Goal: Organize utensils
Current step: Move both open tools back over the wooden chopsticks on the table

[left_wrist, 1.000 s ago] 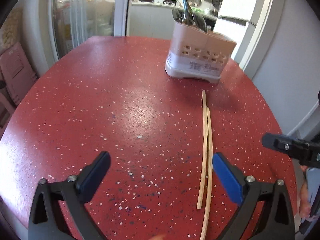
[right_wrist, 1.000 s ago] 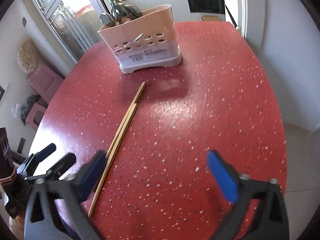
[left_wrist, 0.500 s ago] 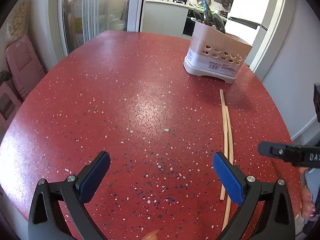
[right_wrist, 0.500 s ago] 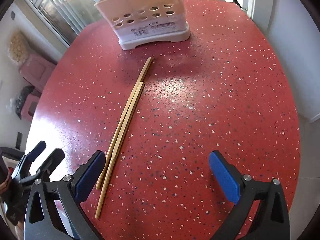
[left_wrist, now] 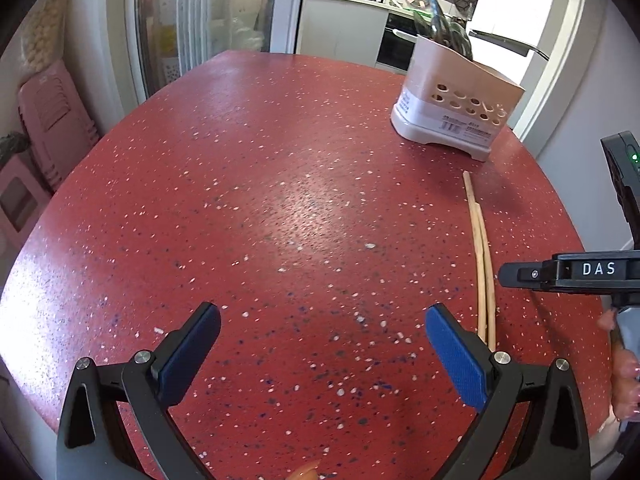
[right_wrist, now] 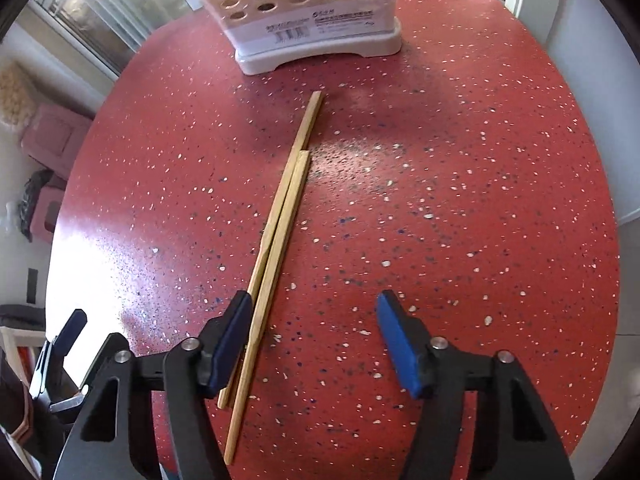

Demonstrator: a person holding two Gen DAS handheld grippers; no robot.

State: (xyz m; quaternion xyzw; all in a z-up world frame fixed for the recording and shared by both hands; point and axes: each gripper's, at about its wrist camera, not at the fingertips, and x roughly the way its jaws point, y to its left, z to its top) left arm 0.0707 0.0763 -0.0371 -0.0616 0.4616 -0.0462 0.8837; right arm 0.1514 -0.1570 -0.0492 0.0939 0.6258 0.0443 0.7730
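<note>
Two wooden chopsticks (right_wrist: 286, 204) lie side by side on the red speckled table (right_wrist: 460, 200), pointing toward a beige perforated utensil holder (right_wrist: 316, 20). My right gripper (right_wrist: 314, 308) points steeply down over their near ends. Its jaws are closing, with the chopsticks lying between them, close against the left pad (right_wrist: 234, 340), and the right pad stands well clear. My left gripper (left_wrist: 322, 320) hovers open over bare table with nothing between its fingers. In the left wrist view the chopsticks (left_wrist: 482, 256) run just outside its right finger, and the holder (left_wrist: 452, 116) holds metal utensils.
The table edge curves close on the right in the right wrist view, beside a white wall (right_wrist: 600, 60). Pink stools (left_wrist: 48, 120) stand left of the table. A kitchen counter (left_wrist: 352, 4) lies beyond the holder. A hand (left_wrist: 624, 372) shows at the right edge.
My right gripper has sunk and shifted toward the chopsticks; its jaws have narrowed and now bracket their near ends. My left gripper drifted left, away from the chopsticks.
</note>
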